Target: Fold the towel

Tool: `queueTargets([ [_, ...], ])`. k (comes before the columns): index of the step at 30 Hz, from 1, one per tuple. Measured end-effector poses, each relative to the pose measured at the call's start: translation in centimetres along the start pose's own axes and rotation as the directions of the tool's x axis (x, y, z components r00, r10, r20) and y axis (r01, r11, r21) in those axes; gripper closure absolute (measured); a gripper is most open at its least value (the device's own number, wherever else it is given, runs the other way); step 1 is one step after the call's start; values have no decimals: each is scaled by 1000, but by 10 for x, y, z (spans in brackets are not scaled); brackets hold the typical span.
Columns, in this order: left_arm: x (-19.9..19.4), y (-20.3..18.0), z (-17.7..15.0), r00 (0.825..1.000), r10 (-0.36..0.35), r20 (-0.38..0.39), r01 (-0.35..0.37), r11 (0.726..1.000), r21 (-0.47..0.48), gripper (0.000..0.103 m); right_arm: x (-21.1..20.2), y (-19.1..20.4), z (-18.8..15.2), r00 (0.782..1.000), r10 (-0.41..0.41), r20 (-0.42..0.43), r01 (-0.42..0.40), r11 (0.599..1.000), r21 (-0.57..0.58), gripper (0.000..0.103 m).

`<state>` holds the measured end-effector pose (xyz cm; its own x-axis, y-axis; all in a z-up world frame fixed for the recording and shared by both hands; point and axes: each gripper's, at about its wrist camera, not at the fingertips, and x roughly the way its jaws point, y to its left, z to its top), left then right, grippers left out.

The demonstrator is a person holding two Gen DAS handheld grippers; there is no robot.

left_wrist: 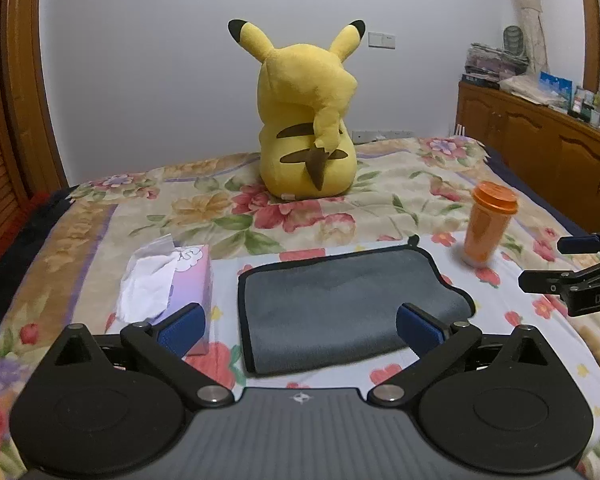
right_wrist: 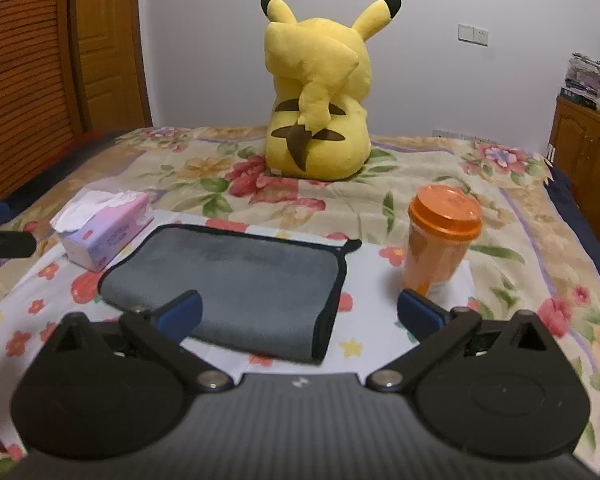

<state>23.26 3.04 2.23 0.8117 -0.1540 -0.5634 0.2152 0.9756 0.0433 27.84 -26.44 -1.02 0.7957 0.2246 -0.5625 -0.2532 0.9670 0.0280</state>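
Note:
A grey towel point(left_wrist: 340, 304) with a black hem lies folded on the floral bedsheet, just ahead of my left gripper point(left_wrist: 300, 326), which is open and empty above its near edge. In the right wrist view the towel point(right_wrist: 240, 284) lies ahead and to the left. My right gripper point(right_wrist: 300, 314) is open and empty, its left pad over the towel's near edge. The right gripper also shows at the right edge of the left wrist view point(left_wrist: 572, 268).
A pink tissue box point(left_wrist: 172, 284) point(right_wrist: 104, 228) stands left of the towel. An orange lidded cup point(left_wrist: 486, 224) point(right_wrist: 440, 240) stands to its right. A yellow plush toy point(left_wrist: 308, 120) point(right_wrist: 320, 92) sits farther back on the bed. A wooden cabinet point(left_wrist: 540, 148) lines the right wall.

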Motion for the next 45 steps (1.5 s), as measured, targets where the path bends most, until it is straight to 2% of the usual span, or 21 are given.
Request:
queueTargets([
  [9,-45,-9,-7,1000,14,6,-14,1000,-18,0,-42,9,-12,1000,1,9,-1,1000,23,0],
  [24,-106,-25,-8,1000,-12,3,12,998,-62,0,-112,21,-14,998,2,68,-5,999,38,0],
  [30,-117,-35,-28,999,35,-14,-36,998,-50,0,-126,26,-22,997,6,75,-9,999,43,0],
  [35,-118,-38,-48,999,8,-36,-11,996,-85,0,-133,29,-35,998,10,66,-13,999,53,0],
  [45,-118,-48,-86,998,18,-60,-23,996,-80,0,-135,37,-67,999,0,34,-2,998,66,0],
])
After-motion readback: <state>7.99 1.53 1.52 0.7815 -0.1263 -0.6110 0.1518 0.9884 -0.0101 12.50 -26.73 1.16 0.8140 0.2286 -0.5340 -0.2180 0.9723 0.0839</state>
